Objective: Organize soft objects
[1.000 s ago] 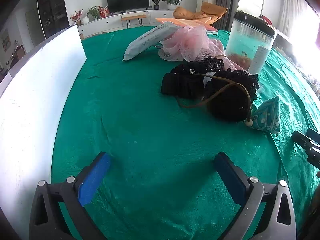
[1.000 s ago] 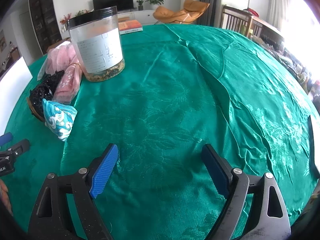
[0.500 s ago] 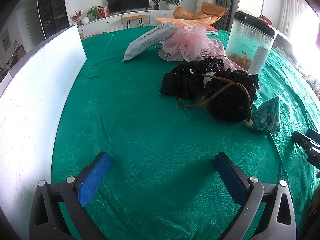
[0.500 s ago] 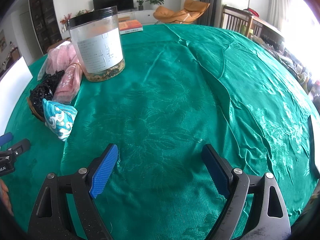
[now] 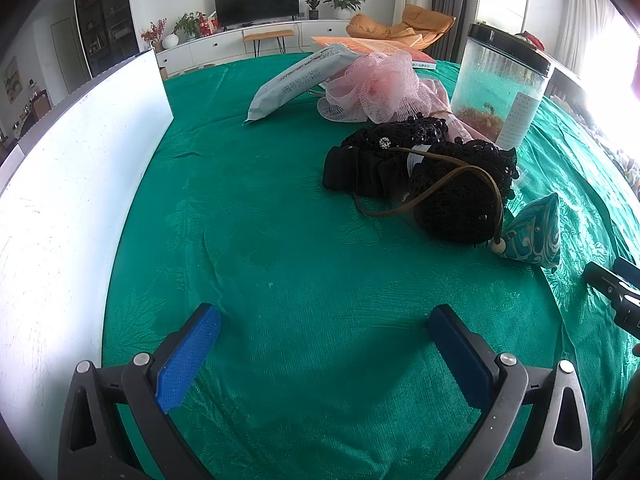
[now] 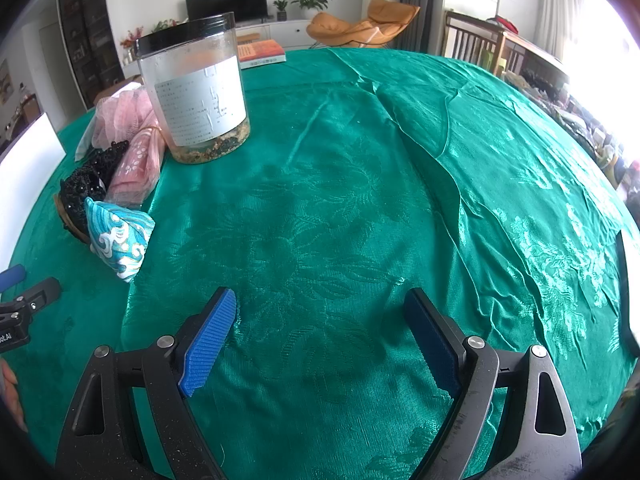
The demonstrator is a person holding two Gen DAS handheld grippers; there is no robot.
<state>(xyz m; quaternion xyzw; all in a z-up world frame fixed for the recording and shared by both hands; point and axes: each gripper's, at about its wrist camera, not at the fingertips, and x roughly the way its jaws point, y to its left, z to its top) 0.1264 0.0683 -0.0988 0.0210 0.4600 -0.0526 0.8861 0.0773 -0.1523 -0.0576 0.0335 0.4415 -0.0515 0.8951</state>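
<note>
I had the left gripper [image 5: 324, 320] spread wide with nothing between its blue pads, hovering over bare green tablecloth [image 5: 280, 208]. The right gripper [image 6: 320, 308] was likewise wide apart and empty, above a wrinkled stretch of the same cloth. Ahead and to the right of my left gripper lay the soft things in a cluster: a black beaded pouch [image 5: 460, 196] with a brown cord looped over it, touching a black ruffled piece [image 5: 360, 172], and just beside the pouch a teal patterned sachet [image 5: 536, 228]. Behind them sat a pink mesh puff [image 5: 376, 84], a grey-white packet [image 5: 296, 80] leaning against it, and a clear jar [image 5: 500, 84] with a black lid. A white board [image 5: 72, 184] stood along the left edge.
</note>
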